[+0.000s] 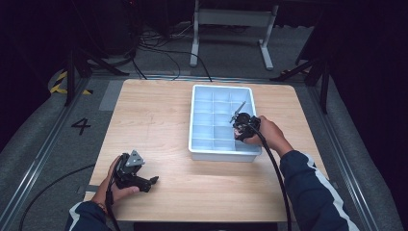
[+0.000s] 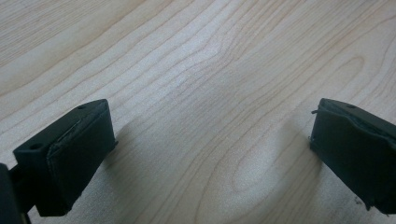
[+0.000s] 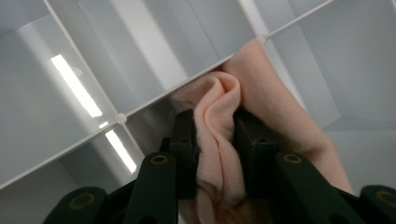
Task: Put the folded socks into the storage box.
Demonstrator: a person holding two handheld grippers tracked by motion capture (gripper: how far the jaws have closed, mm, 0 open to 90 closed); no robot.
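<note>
A pale pink cloth (image 3: 275, 112) lies bunched inside one compartment of a white divided tray (image 3: 154, 100), up against a divider. My right gripper (image 3: 217, 140) is shut on the pink cloth, a fold of it pinched between the two black pads. In the high view the right gripper (image 1: 239, 134) reaches down into the tray (image 1: 223, 155) at its near right part. My left gripper (image 1: 153, 182) rests near the table's front left edge, its jaws open. Nothing but bare wood lies between the left gripper's (image 2: 210, 149) pads.
The tray stands right of centre on a light wooden table (image 1: 154, 115). A black cable (image 1: 274, 168) trails from the right gripper toward the front edge. Beyond the table are a grey floor, cables and a metal stand (image 1: 231, 19).
</note>
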